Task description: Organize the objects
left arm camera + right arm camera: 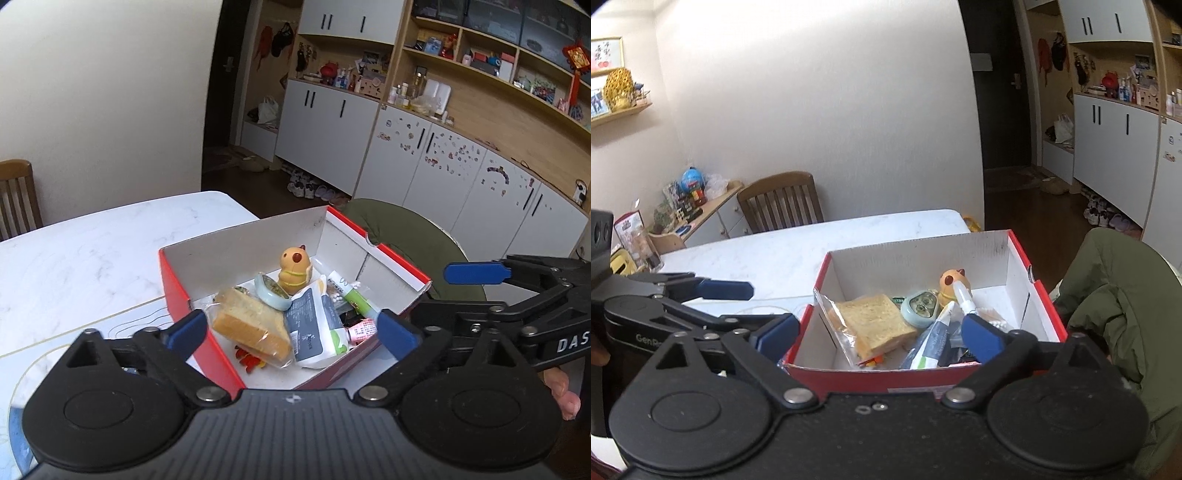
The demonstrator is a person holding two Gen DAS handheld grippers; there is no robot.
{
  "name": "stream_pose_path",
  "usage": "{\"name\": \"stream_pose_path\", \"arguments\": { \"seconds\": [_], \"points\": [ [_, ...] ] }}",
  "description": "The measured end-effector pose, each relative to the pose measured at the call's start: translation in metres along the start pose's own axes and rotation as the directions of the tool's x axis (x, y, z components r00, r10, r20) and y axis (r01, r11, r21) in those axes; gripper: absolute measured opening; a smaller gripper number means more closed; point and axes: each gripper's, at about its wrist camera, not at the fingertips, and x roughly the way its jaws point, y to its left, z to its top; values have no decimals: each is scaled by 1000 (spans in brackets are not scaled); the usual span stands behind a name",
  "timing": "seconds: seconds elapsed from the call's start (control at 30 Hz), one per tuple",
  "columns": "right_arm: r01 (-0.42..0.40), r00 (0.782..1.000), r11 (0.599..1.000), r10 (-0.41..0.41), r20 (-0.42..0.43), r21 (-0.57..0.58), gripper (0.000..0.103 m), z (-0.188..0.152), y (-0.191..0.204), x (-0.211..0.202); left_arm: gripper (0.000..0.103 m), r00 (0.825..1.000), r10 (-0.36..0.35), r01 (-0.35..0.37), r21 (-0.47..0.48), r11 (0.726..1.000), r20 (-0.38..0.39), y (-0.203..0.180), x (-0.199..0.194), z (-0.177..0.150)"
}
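White marble-look table (92,236) in a lived-in dining room, cabinets and shelves along the far wall, a wooden chair (781,201) tucked in at the far side. Sitting at the near corner of the table is a red shoebox (173,291) with no lid, and basically everything is already piled inside it: a bagged slice of bread (251,325), a little orange capybara figure (295,269) standing upright toward the back, a pale blue round case (271,291) leaning against it, a grey-and-white pouch (314,321) and a green-and-white tube (351,295) lying across the heap.

Both grippers are spread wide with nothing between the fingers. The left gripper (291,328) hovers over the box's near-left corner, pointing down and forward into it. The right gripper (881,332) is at the near edge too, off to the other side.

What matters for whatever comes next: the box lies straight ahead of and below both grippers, with its long axis running away from them toward the far right. Each hand looks about equally close, one per side. I'd guess the sorting is pretty much done, since I can't see any loose items on the table, though the blue-edged mat (22,424) at the lower left is mostly hidden.
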Motion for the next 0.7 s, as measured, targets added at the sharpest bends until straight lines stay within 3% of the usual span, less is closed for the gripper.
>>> {"name": "stream_pose_path", "arguments": {
  "seconds": [0.3,0.43,0.7],
  "points": [
    [33,999,999,-34,22,27,102,-7,11,-9,103,999,-40,40,-2,999,15,6,-16,-7],
    [46,998,998,-47,31,34,102,-13,15,-13,103,1000,-5,4,38,999,29,2,-21,-9],
    [64,997,997,-65,32,39,102,-22,22,-18,103,1000,-4,3,54,999,15,1,-22,-13]
  ]
}}
